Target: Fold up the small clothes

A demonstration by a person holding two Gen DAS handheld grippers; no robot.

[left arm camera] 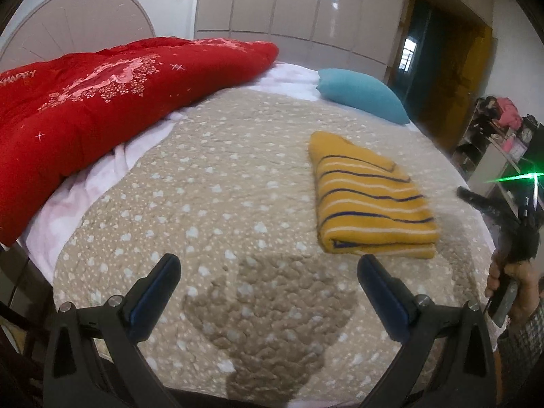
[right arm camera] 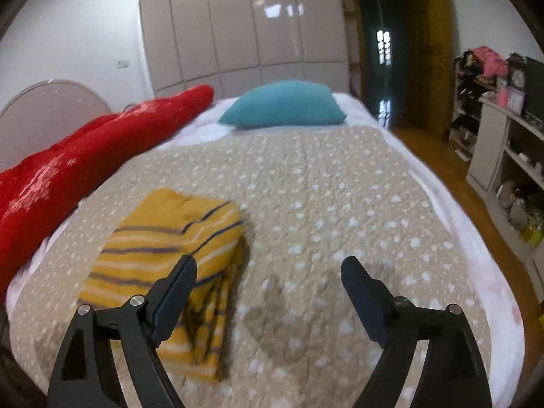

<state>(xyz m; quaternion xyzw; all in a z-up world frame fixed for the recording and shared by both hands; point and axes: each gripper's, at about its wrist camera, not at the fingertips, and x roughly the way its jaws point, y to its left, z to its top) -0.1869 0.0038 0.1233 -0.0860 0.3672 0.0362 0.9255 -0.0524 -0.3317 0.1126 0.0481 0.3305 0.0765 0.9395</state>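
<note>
A yellow garment with navy and white stripes lies folded into a thick rectangle on the beige spotted bedspread. My left gripper is open and empty, held above the bedspread to the left of and nearer than the garment. In the right wrist view the folded garment lies at the lower left. My right gripper is open and empty above the bed, its left finger over the garment's near edge. The right gripper also shows at the right edge of the left wrist view, held in a hand.
A red quilt is bunched along the bed's left side over a white sheet. A teal pillow lies at the far end. Shelves with clutter and a wooden floor lie right of the bed. Wardrobe doors stand behind.
</note>
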